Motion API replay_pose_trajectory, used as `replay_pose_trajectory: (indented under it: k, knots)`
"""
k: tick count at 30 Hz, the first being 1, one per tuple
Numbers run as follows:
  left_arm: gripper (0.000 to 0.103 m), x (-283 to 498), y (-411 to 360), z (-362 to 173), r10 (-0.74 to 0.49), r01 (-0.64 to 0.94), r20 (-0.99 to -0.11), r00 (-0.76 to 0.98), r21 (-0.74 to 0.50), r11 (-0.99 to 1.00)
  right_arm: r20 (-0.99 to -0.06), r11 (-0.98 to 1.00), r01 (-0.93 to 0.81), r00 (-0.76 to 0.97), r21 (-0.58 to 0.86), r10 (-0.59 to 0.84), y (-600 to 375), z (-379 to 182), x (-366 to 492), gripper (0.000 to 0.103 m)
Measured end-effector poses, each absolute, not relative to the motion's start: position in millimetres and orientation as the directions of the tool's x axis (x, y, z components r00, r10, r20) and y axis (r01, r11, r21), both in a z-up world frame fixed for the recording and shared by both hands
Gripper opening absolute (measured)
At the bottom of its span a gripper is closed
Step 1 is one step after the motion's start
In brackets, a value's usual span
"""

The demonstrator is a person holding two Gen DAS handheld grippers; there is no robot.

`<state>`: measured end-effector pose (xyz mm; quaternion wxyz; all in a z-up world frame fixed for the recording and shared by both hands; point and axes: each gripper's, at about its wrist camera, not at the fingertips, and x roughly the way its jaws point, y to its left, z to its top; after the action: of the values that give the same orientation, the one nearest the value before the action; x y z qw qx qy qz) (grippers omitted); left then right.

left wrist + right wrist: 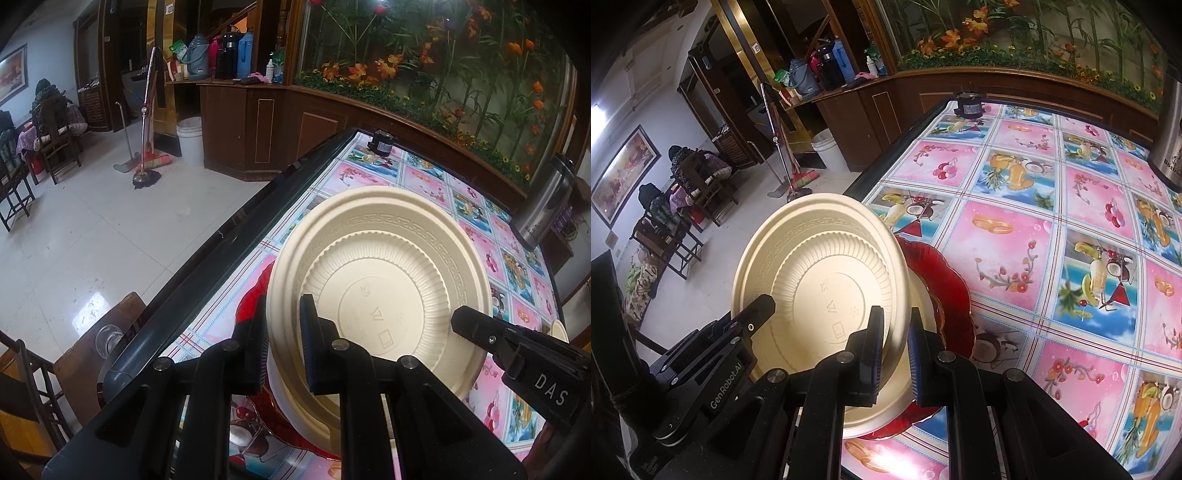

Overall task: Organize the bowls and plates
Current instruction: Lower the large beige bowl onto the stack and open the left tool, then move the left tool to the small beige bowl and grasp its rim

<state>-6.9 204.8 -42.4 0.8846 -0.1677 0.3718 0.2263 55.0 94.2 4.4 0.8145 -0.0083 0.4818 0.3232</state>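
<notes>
The left hand-held gripper (pixel 284 332) is clamped on one rim of a cream plate (pixel 384 273), and the right hand-held gripper (pixel 895 347) is clamped on the opposite rim. The plate is held tilted above a red plate (pixel 945 280) lying on the counter (pixel 1052 229) near its edge.

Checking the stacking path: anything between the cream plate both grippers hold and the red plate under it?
Nothing visible. Left gripper and right gripper clamp opposite rims of the cream plate, directly over the stack on the red plate.
</notes>
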Motion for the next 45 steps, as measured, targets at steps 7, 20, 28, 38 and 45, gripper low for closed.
replay_pose_trajectory:
  k: [7, 20, 28, 38, 45]
  knots:
    - [0.013, -6, 206, -41, 0.266, -0.527, -0.739, 0.619, -0.140, 0.838, -0.794, 0.796, -0.525, 0.326, 0.300, 0.514, 95, 5, 57, 0.016]
    - [0.045, -15, 210, -28, 0.280, -0.548, -0.705, 0.651, -0.181, 0.817, -0.779, 0.800, -0.514, 0.346, 0.309, 0.523, 88, 9, 62, 0.017]
    - [0.073, -26, 194, -5, 0.230, -0.483, -0.632, 0.740, -0.262, 0.835, -0.730, 0.783, -0.501, 0.364, 0.370, 0.578, 66, 22, 59, 0.044]
    - [0.077, -20, 139, 6, 0.134, -0.340, -0.610, 0.781, -0.236, 0.911, -0.649, 0.775, -0.352, 0.424, 0.525, 0.632, -20, 17, 64, 0.088]
    - [0.077, -4, 94, 0, 0.038, -0.232, -0.637, 0.770, -0.224, 0.946, -0.668, 0.817, -0.242, 0.478, 0.524, 0.570, -84, -5, 65, 0.088]
